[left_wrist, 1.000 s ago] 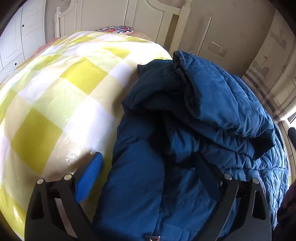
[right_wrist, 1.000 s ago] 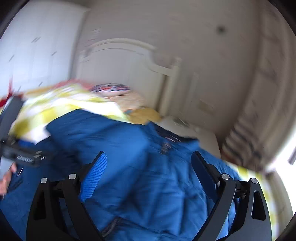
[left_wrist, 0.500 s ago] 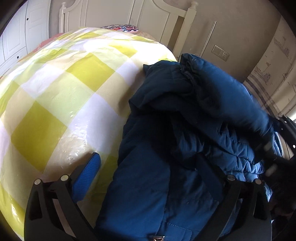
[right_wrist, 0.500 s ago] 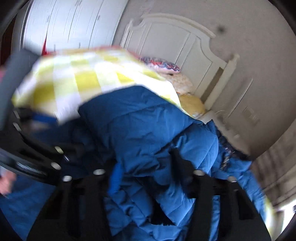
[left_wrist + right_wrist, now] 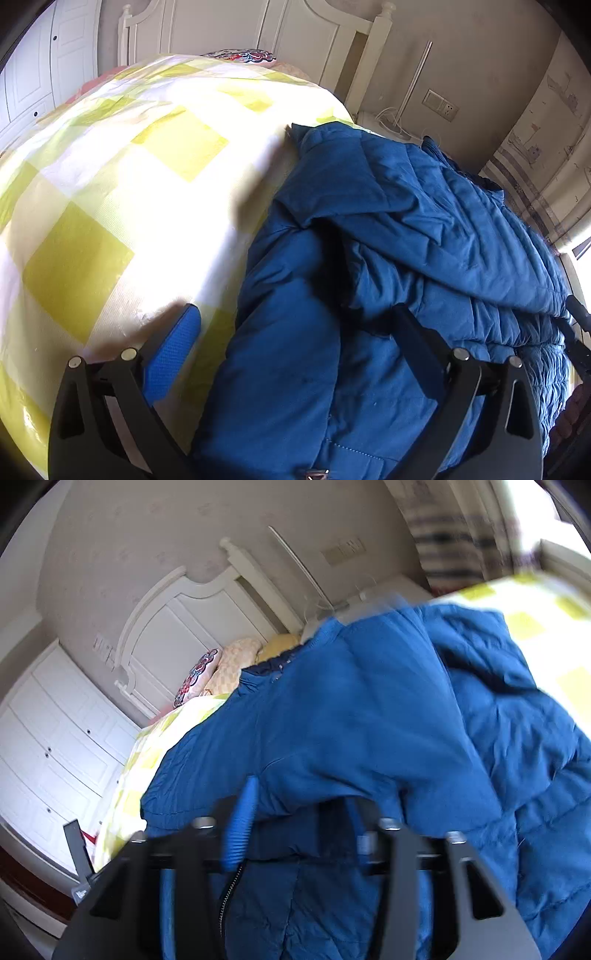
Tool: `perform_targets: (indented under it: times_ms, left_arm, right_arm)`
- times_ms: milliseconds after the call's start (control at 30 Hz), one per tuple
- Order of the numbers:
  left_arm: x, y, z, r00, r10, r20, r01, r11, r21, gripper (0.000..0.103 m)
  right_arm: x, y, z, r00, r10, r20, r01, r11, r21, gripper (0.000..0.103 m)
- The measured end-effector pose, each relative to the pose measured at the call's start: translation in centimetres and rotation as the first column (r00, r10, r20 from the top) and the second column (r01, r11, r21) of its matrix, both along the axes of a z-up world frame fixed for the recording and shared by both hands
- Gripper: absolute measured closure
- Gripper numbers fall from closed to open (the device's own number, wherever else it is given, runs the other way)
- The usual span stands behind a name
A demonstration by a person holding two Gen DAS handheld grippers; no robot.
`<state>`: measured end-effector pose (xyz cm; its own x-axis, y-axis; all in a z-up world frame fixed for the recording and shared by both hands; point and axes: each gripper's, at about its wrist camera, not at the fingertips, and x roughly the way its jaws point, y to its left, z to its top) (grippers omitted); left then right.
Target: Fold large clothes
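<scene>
A large blue padded jacket (image 5: 388, 266) lies bunched on a bed with a yellow-and-white checked cover (image 5: 122, 192). My left gripper (image 5: 295, 332) is open, its fingers astride the jacket's near left edge, gripping nothing. In the right wrist view the jacket (image 5: 369, 716) fills the frame. My right gripper (image 5: 303, 819) has its fingers drawn close together on a fold of the jacket, with fabric draped over them. The right gripper's edge (image 5: 580, 332) shows at the far right of the left wrist view.
A white headboard (image 5: 258, 26) and pillows (image 5: 207, 672) stand at the bed's far end. White wardrobe doors (image 5: 55, 746) line the left side. A nightstand with cables (image 5: 388, 122) and a striped curtain (image 5: 454, 535) are at the right.
My right gripper has narrowed from wide open onto a fold of the jacket and its view has tilted. The jacket's top layer has shifted right. My left gripper stayed open over the left edge.
</scene>
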<state>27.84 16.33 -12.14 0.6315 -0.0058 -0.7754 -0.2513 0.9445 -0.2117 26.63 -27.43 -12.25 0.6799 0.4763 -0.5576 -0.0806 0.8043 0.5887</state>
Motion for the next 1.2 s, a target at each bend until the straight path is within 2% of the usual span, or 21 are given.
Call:
perform_targets:
  times_ms: [33, 167, 300, 367, 467, 567, 633, 667, 733, 767, 800, 833, 900, 967, 1000, 1033, 1100, 1167, 1200]
  left_arm:
    - [0.0, 0.0, 0.0, 1.0, 0.0, 0.0, 0.0, 1.0, 0.0, 0.002]
    - [0.0, 0.1, -0.1, 1.0, 0.0, 0.002, 0.0, 1.0, -0.003, 0.002]
    - [-0.1, 0.1, -0.1, 1.0, 0.0, 0.002, 0.0, 1.0, -0.002, 0.002]
    - [-0.1, 0.1, -0.1, 1.0, 0.0, 0.002, 0.0, 1.0, -0.002, 0.002]
    - [-0.1, 0.1, -0.1, 1.0, 0.0, 0.003, 0.0, 1.0, -0.003, 0.002]
    - [-0.1, 0.1, -0.1, 1.0, 0.0, 0.004, 0.0, 1.0, -0.005, 0.002]
    - [0.0, 0.2, -0.1, 1.0, 0.0, 0.003, 0.0, 1.0, -0.004, 0.002]
    - [0.0, 0.2, -0.1, 1.0, 0.0, 0.003, 0.0, 1.0, -0.004, 0.002]
    - [0.0, 0.2, -0.1, 1.0, 0.0, 0.003, 0.0, 1.0, -0.005, 0.002]
    - [0.0, 0.2, -0.1, 1.0, 0.0, 0.004, 0.0, 1.0, -0.006, 0.002]
    - [0.0, 0.2, -0.1, 1.0, 0.0, 0.004, 0.0, 1.0, -0.005, 0.002]
    - [0.0, 0.2, -0.1, 1.0, 0.0, 0.004, 0.0, 1.0, -0.006, 0.002]
    - [0.0, 0.3, -0.2, 1.0, -0.001, 0.003, 0.001, 1.0, -0.006, 0.002]
    - [0.0, 0.2, -0.2, 1.0, -0.001, 0.0, 0.001, 1.0, 0.001, 0.002]
    - [0.1, 0.2, -0.2, 1.0, -0.001, 0.0, 0.001, 1.0, 0.002, 0.002]
    - [0.1, 0.2, -0.2, 1.0, -0.001, 0.001, 0.001, 1.0, 0.002, 0.002]
    - [0.1, 0.2, -0.2, 1.0, -0.001, 0.0, 0.001, 1.0, 0.002, 0.002]
    - [0.1, 0.2, -0.2, 1.0, -0.001, 0.001, 0.001, 1.0, 0.002, 0.002]
    - [0.1, 0.2, -0.2, 1.0, 0.0, 0.0, 0.0, 1.0, 0.002, 0.002]
  right_arm:
    - [0.2, -0.2, -0.4, 1.0, -0.003, -0.003, 0.003, 0.999, 0.033, 0.033]
    - [-0.1, -1.8, -1.0, 0.997, -0.079, 0.015, 0.078, 0.995, 0.067, 0.033]
    - [-0.9, -4.6, -2.1, 0.982, -0.185, 0.021, 0.178, 0.967, 0.183, 0.036]
    - [-0.6, -4.9, -2.5, 0.982, -0.186, 0.027, 0.179, 0.969, 0.168, 0.045]
    - [-0.3, -5.0, -2.2, 0.983, -0.173, 0.058, 0.164, 0.977, 0.135, 0.074]
    - [-1.8, -4.8, -0.7, 0.975, -0.173, 0.139, 0.163, 0.984, 0.075, 0.077]
    - [-2.7, -3.7, 0.3, 0.98, -0.151, 0.132, 0.154, 0.988, -0.018, 0.077]
    - [-2.9, -3.3, 0.3, 0.983, -0.15, 0.109, 0.158, 0.985, -0.068, 0.077]
    - [-2.3, -3.8, -0.7, 0.984, -0.179, 0.021, 0.18, 0.98, -0.089, 0.073]
    - [-2.0, -4.4, -1.2, 0.979, -0.201, -0.016, 0.199, 0.976, -0.086, 0.064]
    - [-2.0, -4.9, -1.4, 0.978, -0.208, -0.026, 0.206, 0.976, -0.067, 0.05]
    - [-2.3, -5.4, -1.2, 0.976, -0.216, -0.025, 0.215, 0.975, -0.048, 0.046]
    - [-3.7, -6.2, 0.2, 0.96, -0.278, 0.023, 0.279, 0.958, -0.07, 0.044]
    - [-5.0, -5.9, 2.7, 0.933, -0.325, 0.156, 0.348, 0.924, -0.16, 0.043]
    - [-5.1, -5.0, 3.9, 0.925, -0.307, 0.224, 0.357, 0.905, -0.232, 0.043]
    - [-4.8, -4.0, 4.6, 0.932, -0.261, 0.252, 0.329, 0.901, -0.283, 0.043]
    - [-3.2, -1.7, 5.2, 0.955, -0.151, 0.254, 0.241, 0.896, -0.374, 0.043]
    - [-1.7, 0.5, 4.8, 0.966, -0.068, 0.249, 0.18, 0.871, -0.457, 0.042]
    - [-0.7, 1.6, 4.3, 0.973, -0.028, 0.228, 0.142, 0.854, -0.5, 0.035]
